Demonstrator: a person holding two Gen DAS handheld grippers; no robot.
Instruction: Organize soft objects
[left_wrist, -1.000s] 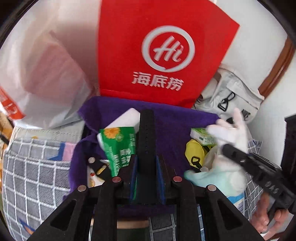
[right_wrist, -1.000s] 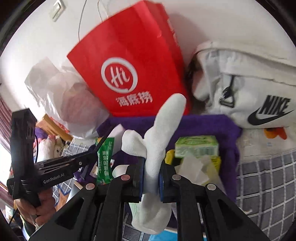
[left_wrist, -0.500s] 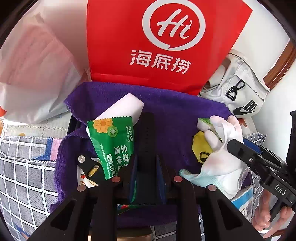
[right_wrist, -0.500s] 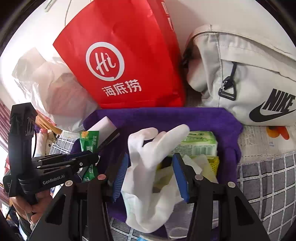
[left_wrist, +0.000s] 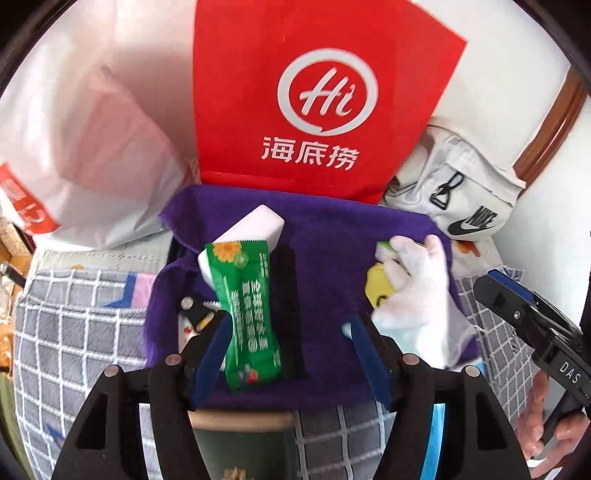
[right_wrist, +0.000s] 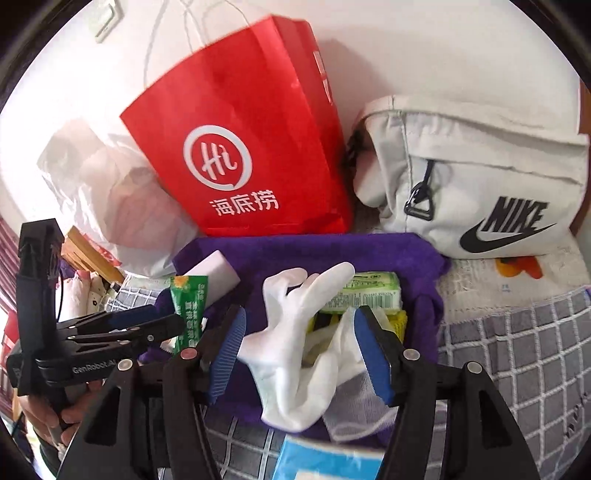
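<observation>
Red bag (left_wrist: 317, 103) is standing at upper centre behind purple cloth (left_wrist: 332, 236) lying mid-frame, white glove (right_wrist: 295, 343) is resting on the cloth's right part between the wide-open, empty right tool (right_wrist: 299, 354), while left tool (left_wrist: 291, 354) is gaping open around green sachet (left_wrist: 247, 314).

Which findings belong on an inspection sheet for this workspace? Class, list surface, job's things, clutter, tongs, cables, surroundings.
Surface: checked grey cover, with a purple cloth spread on it.
Job's things: white glove crumpled on the cloth's right side; green sachet and black strap on its left.
Clutter: green tissue pack, white block, blue packet.
Tongs: left tongs open; right tongs open around the glove.
Cables: nothing seen.
Surroundings: red paper bag, Nike bag, plastic bag, white wall.
</observation>
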